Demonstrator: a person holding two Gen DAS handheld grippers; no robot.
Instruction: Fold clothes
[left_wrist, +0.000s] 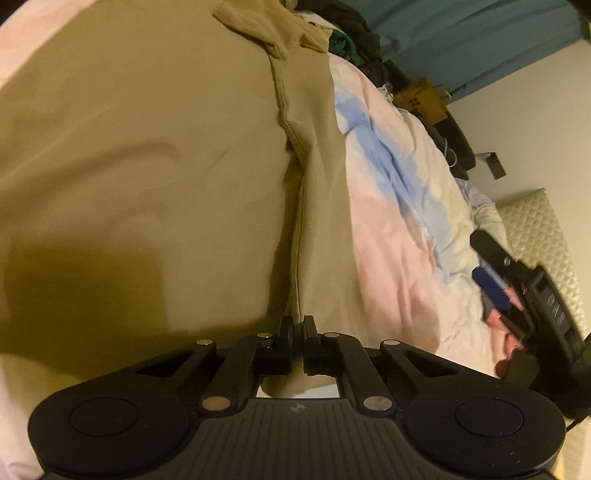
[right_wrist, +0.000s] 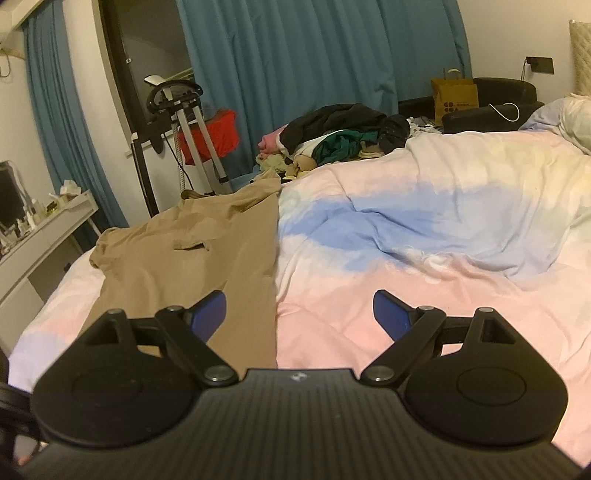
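Note:
Tan trousers (left_wrist: 147, 147) lie spread flat on the pastel duvet (left_wrist: 399, 240). A raised seam fold of the trousers runs straight into my left gripper (left_wrist: 295, 326), whose jaws are shut on that fabric edge. In the right wrist view the trousers (right_wrist: 207, 236) stretch away along the left side of the bed. My right gripper (right_wrist: 299, 299) hovers open over their near right edge, blue pads (right_wrist: 210, 310) wide apart with nothing between them. The left wrist view also shows the right gripper (left_wrist: 487, 266) at the far right, held by a hand.
A pile of dark, green and pink clothes (right_wrist: 340, 136) sits at the far side of the bed. Beyond it are a yellow paper bag (right_wrist: 454, 98) and blue curtains (right_wrist: 277, 55). A white desk (right_wrist: 48, 229) and an exercise machine (right_wrist: 177, 110) stand to the left.

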